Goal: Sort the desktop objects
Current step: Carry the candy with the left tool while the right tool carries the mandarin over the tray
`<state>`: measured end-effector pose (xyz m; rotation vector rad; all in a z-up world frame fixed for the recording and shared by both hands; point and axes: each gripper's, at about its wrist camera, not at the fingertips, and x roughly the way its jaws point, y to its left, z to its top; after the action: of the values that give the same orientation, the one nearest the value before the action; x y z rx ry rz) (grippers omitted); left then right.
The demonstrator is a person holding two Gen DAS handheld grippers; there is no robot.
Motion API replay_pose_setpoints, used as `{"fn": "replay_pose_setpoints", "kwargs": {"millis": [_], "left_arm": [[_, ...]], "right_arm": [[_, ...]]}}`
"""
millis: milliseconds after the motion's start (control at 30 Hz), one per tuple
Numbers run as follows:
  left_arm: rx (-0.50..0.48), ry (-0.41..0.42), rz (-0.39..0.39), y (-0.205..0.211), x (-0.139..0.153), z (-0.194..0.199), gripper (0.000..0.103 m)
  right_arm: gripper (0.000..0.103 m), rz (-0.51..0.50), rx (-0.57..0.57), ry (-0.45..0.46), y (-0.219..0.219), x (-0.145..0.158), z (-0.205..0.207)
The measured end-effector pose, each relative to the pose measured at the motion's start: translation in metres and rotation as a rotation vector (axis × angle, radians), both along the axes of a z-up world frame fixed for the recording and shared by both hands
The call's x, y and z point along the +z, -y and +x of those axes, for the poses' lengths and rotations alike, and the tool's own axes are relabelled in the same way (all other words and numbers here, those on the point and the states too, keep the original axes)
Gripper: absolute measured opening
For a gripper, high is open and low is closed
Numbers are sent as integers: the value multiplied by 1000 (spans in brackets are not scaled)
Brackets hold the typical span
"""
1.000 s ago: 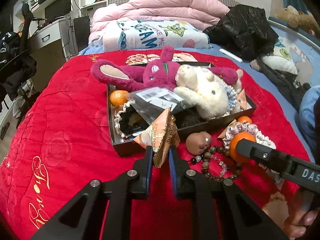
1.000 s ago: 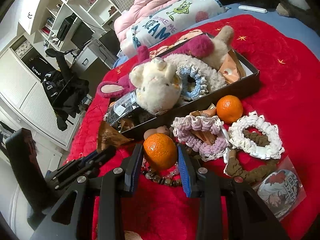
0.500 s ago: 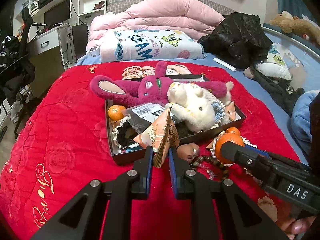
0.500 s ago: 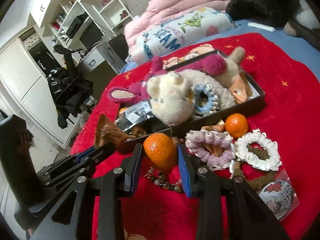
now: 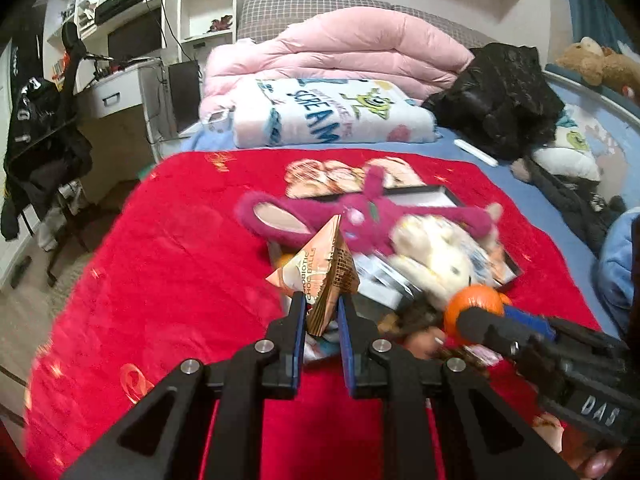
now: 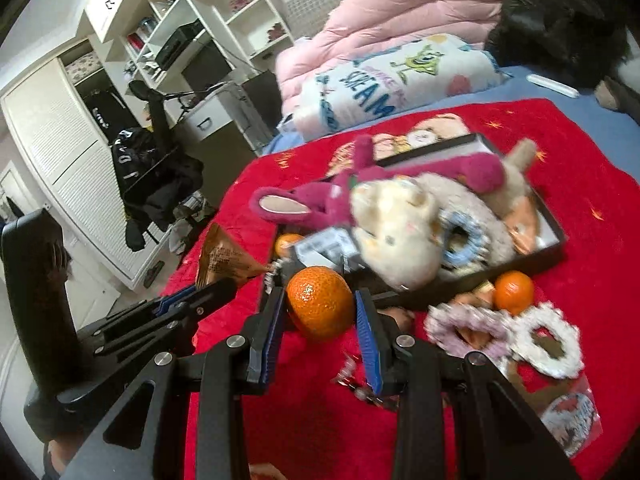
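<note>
A: Left gripper (image 5: 323, 322): fingers (image 5: 298, 332) set narrow, clamped on the bottom corner of the triangular snack pack (image 5: 320, 276). Pack is in the air, over the near left corner of the tray (image 6: 554, 250).

B: Confirmed from the right wrist view, pack (image 6: 224, 260) sticks up from the left gripper's tips (image 6: 216, 292). Right gripper (image 6: 320, 312)?

A: Fingers (image 6: 366, 340) partly apart, pinching a tangerine (image 6: 320, 302) on both sides. Tangerine is clear of the red blanket (image 6: 320, 420), just off the tray's near edge.

B: Tray contents?

A: Magenta rabbit plush (image 6: 320, 200) across the far side, one ear hanging over the left edge. Cream plush (image 6: 394, 232) in the middle, on a scrunchie (image 6: 468, 236). A second tangerine (image 6: 288, 242) in the near left corner, beside a clear bag (image 6: 324, 246) with a label. Blurred, so no finer detail.

B: On the blanket outside the tray?

A: Third tangerine (image 6: 514, 292) touching the tray's near edge toward the right. In front of it a lilac scrunchie (image 6: 468, 328) and a white scrunchie (image 6: 548, 344), side by side. Bead string (image 6: 360, 384) under the right gripper. Printed bag (image 6: 572, 424) at the near right.

B: Bed background?

A: Folded pink duvet (image 5: 344, 48) and a printed blanket (image 5: 332, 118) at the head end, black jacket (image 5: 496, 100) at right.
</note>
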<state>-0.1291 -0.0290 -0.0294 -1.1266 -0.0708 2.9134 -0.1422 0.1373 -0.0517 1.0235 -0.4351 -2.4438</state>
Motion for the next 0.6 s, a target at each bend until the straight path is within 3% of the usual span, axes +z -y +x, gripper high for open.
{"fn": "replay_pose_setpoints", "kwargs": {"millis": [100,200,367,467,533,600], "left_arm": [[32,17,65,21,3,-24,16],[83,-13,44,31,1,-52,16],[78,-63,57,32,-14,-84,16],[40,-119,0,25,-25,-93,16],[46,-158,8,26,-39,-93,16],[35,-119,29,24,-54,-96,16]], "right_arm": [[33,3,17,-4,12,1,-19],[33,-3,25,-23,22,5,-48],[33,-55,22,-42,34,-1,-112],[33,-57,16,-70,37,-12,-132],[33,-19,13,-108,37,-19,-137],[33,16,17,-108,34,-29,-138]]}}
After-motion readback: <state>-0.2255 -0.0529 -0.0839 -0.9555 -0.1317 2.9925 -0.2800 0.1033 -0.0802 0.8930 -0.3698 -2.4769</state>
